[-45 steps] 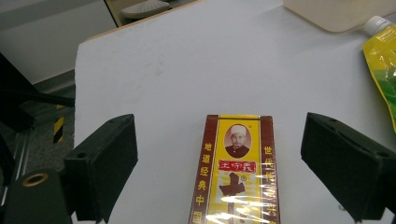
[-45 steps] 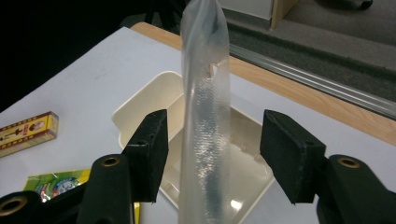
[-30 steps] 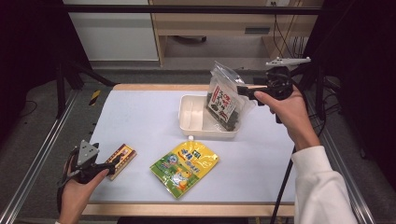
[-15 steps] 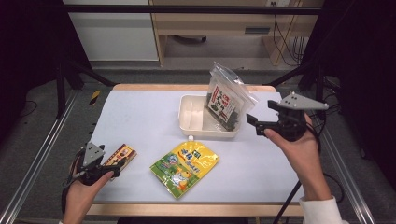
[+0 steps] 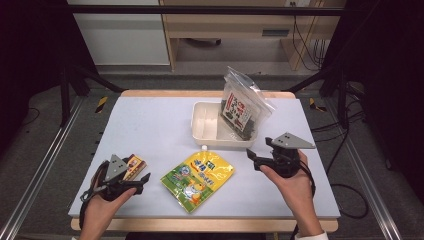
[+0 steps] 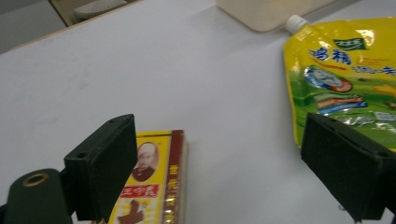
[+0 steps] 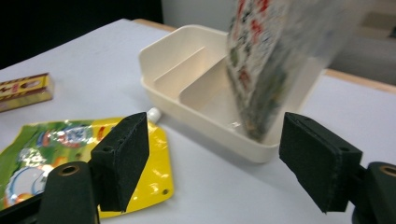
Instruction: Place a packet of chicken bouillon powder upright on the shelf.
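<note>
Right claw (image 5: 257, 159) first: a second ago you had it up at the far right of the desk (image 5: 150, 120), closed on the clear snack bag (image 5: 242, 107); now it hangs released, jaws wide apart and holding nothing, pulled back toward the near edge just in front of the cream tray (image 5: 206, 125). The bag has stayed where you let it go, standing tilted in the right-hand compartment of the tray with its top leaning toward the far right corner (the right claw's camera shows its lower edge down inside the tray, against the near wall). That reads as one item delivered, and the way it leans suggests it could tip if the tray is knocked. Your left claw (image 5: 137, 180) sits at the near left corner, also released, jaws spread with nothing between them; the small yellow-and-red box (image 5: 134, 165) lies flat just beside its left jaw, touching or very nearly so, and it has not moved over the last second. Between your two hands the yellow spouted pouch (image 5: 199, 179) lies flat near the near edge, its white cap pointing at the tray, untouched. So two things are left outside the tray, and the empty left compartment looks like the place for them; the pouch lies nearest your freed right claw, the box under your left.
</note>
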`<state>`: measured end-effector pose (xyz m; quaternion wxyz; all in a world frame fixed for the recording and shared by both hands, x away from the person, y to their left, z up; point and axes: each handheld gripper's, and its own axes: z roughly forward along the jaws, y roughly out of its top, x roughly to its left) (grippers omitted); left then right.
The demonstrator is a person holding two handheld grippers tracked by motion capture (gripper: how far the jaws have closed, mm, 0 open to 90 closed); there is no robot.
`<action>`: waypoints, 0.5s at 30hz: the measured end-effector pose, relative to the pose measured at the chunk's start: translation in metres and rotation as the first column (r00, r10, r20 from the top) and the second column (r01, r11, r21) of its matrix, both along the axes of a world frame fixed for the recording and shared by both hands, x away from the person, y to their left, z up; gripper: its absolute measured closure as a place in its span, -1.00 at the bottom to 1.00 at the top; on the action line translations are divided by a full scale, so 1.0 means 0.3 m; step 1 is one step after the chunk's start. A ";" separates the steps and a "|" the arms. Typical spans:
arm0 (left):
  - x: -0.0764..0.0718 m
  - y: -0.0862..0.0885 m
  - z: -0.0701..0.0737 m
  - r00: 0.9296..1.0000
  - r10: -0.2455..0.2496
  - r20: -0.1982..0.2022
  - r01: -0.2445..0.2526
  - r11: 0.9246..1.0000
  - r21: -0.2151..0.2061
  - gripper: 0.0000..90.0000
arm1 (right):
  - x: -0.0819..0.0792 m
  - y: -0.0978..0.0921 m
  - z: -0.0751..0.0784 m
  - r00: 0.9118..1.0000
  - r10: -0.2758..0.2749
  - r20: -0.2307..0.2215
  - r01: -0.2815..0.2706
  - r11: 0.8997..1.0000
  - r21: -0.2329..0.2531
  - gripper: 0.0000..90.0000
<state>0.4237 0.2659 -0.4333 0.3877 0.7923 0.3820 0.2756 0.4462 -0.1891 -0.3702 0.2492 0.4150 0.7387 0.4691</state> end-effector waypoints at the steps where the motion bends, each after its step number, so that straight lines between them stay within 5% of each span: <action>1: -0.002 -0.012 -0.002 1.000 -0.013 -0.004 0.013 1.000 0.000 -0.77 | 0.004 0.009 -0.012 1.000 0.013 -0.012 -0.013 1.000 0.004 -0.46; 10: -0.001 -0.088 -0.027 0.998 -0.059 -0.038 0.059 0.998 0.001 -0.78 | 0.035 0.074 -0.138 0.992 0.056 -0.109 -0.055 0.998 0.016 -0.59; 15: 0.001 -0.118 -0.039 0.995 -0.081 -0.057 0.082 0.996 0.017 -0.75 | 0.037 0.127 -0.214 0.977 0.085 -0.197 -0.082 0.996 0.026 -0.27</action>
